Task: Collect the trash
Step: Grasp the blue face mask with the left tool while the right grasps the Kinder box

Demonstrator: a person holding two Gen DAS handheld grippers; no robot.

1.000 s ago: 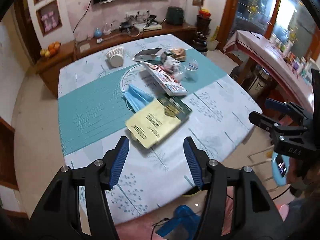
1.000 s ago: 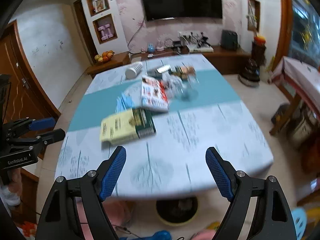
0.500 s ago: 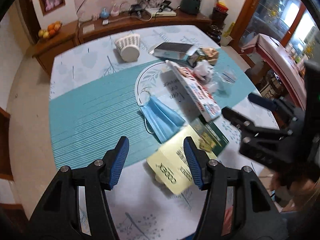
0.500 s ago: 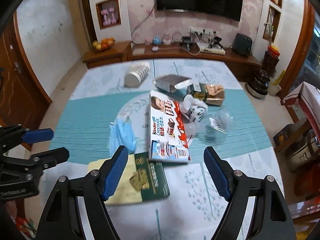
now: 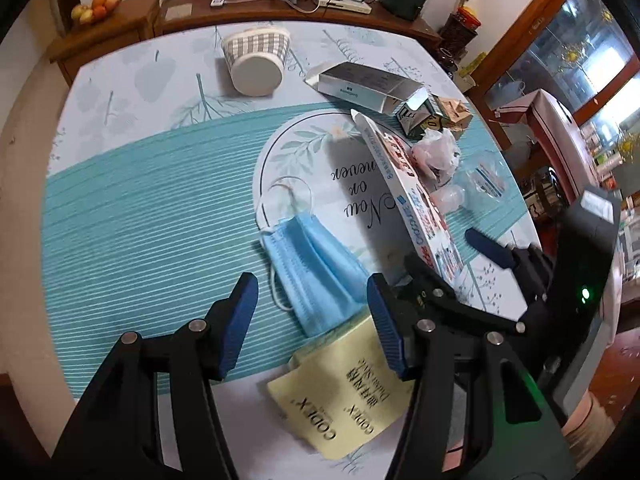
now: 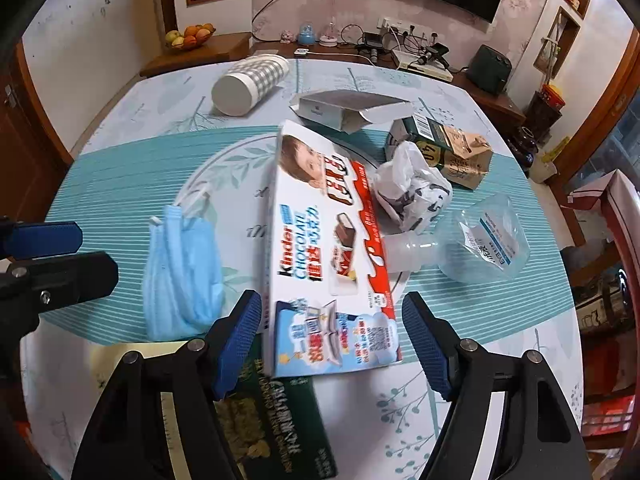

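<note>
A blue face mask (image 5: 316, 276) lies on the teal table runner; my open left gripper (image 5: 312, 324) hovers just above its near end. A white Kinder chocolate box (image 6: 332, 256) lies beside the mask (image 6: 180, 276); my open right gripper (image 6: 332, 340) straddles its near end without touching. A yellow-green box (image 5: 348, 396) lies under both, also in the right wrist view (image 6: 264, 420). Further back are a crumpled white wrapper (image 6: 412, 188), a clear plastic bottle (image 6: 472, 240), a green-brown carton (image 6: 444, 148) and an open silver box (image 6: 348, 110).
A checked basket (image 5: 256, 60) lies on its side at the table's far end. The table edge (image 6: 560, 360) runs along the right. A wooden sideboard (image 5: 280, 8) with cables and a fruit bowl stands behind. The right gripper shows at the right in the left wrist view (image 5: 492, 252).
Both grippers have moved forward and down over the table. The left one now hangs over the mask and the right one over the Kinder box. Both stay open.
</note>
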